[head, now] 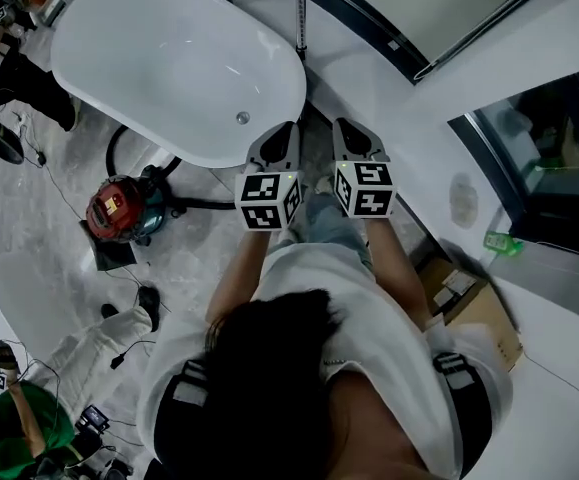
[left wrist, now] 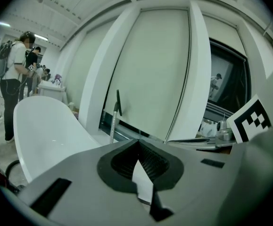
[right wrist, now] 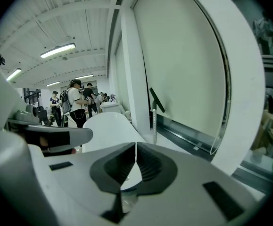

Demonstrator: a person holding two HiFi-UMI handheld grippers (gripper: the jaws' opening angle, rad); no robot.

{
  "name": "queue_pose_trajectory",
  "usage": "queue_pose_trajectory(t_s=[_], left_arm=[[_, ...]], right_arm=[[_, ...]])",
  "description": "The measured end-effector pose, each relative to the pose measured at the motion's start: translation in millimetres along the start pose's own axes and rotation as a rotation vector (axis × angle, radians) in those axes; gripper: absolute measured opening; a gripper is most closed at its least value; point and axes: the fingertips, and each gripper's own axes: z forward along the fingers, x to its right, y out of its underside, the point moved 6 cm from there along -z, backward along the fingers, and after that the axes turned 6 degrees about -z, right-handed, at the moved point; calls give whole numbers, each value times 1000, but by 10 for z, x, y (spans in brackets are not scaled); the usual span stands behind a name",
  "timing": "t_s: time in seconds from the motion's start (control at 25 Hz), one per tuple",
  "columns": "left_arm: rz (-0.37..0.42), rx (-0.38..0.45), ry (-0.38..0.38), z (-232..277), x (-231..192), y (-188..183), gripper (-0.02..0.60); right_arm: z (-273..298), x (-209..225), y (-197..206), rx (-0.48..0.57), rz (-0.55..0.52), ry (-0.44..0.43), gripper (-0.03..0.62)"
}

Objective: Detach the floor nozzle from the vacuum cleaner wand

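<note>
A thin metal vacuum wand (head: pixel 301 13) stands upright against the window wall beyond the tub's end. It also shows ahead of the jaws as the wand (left wrist: pixel 113 122) (right wrist: pixel 154 121) with a black part at its top. No frame shows the floor nozzle; the wand's foot is hidden. My left gripper (head: pixel 285 128) (left wrist: pixel 137 144) and right gripper (head: pixel 346 125) (right wrist: pixel 136 146) are held side by side in front of me, pointing toward the wand and well short of it. On both, the jaws are shut with nothing between them.
A white bathtub (head: pixel 169 68) fills the left front. On the marble floor beside it sits a red canister vacuum (head: pixel 117 208) with a black hose (head: pixel 199 204). A cardboard box (head: pixel 481 313) lies at my right, and people stand at the left.
</note>
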Motion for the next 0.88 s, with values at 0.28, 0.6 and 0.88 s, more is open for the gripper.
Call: queue_pose_trajectory(t_s=[0.28, 0.6, 0.88], left_arm=[[-26, 15, -33, 540, 76, -174, 3], [-25, 19, -83, 1095, 187, -404, 3], [-55, 27, -147, 1477, 150, -502, 3]], right_arm=[[374, 425, -144, -20, -25, -52, 17], [797, 857, -399, -29, -60, -118, 17], [1127, 1160, -480, -53, -66, -163, 17]])
